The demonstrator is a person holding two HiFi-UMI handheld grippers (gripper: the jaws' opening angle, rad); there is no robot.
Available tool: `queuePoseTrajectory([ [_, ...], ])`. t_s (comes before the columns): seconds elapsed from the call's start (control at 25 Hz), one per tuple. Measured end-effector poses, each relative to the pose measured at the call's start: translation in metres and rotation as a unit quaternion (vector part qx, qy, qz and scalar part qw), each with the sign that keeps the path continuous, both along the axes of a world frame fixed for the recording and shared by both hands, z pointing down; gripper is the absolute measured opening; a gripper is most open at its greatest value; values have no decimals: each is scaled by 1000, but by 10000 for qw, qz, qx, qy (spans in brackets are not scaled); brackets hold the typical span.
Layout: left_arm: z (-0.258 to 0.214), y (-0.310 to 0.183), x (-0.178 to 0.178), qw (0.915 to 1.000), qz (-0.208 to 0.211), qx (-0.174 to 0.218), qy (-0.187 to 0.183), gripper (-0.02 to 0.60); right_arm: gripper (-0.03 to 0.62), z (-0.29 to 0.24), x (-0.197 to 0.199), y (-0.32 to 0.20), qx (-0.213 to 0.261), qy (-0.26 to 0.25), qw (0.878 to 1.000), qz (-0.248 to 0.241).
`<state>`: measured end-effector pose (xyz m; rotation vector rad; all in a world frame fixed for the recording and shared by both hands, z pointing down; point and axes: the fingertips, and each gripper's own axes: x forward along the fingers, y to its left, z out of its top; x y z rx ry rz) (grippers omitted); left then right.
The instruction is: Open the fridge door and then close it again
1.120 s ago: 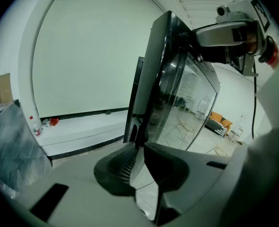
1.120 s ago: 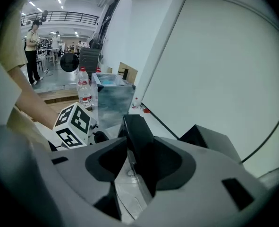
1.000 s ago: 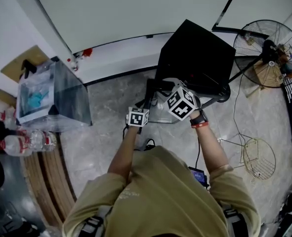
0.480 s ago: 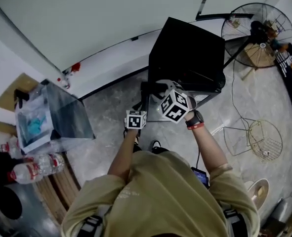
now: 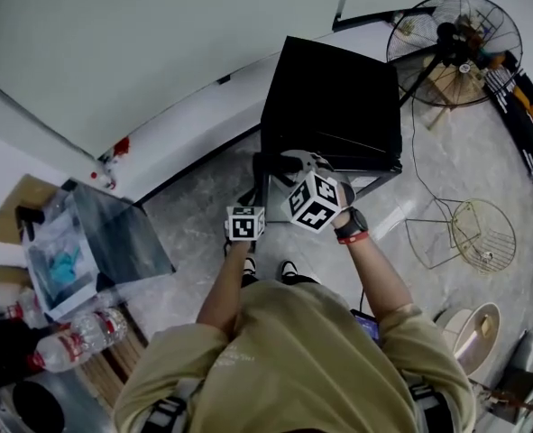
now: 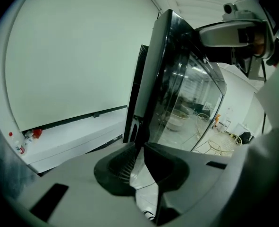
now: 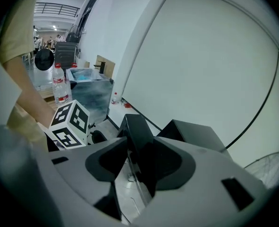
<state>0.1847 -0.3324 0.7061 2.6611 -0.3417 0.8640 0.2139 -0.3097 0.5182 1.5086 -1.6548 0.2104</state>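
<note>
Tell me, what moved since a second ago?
Mostly the view turned: the clear box and bottles slid lower, the fan higher. The right gripper stays clamped on the fridge door; the left gripper stays beside it.

My right gripper [image 7: 141,151] was clamped on the door [image 7: 137,126], whose edge stood between its jaws. My left gripper [image 6: 140,148] sat just beside it, jaws a narrow slit apart, gripping nothing I could see. Both pointed forward and down. My left arm [image 5: 225,289] and right arm [image 5: 380,274] reached ahead, wrists close together.
</note>
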Motion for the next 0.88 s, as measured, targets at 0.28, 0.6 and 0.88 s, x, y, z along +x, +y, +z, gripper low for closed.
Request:
queuePoseTrajectory([
  [0.28, -1, -18, 21, 9999, 158, -61, 12, 69, 187, 1, 18, -16, 110, 241, 9993, 277],
  [0.6, 1, -32, 39, 9996, 295, 0, -23, 69, 187, 2, 34, -28, 147, 399, 9977, 523],
  [0.88, 0, -37, 52, 9993, 367, 12, -25, 67, 187, 4, 45, -32, 165, 538, 9961, 684],
])
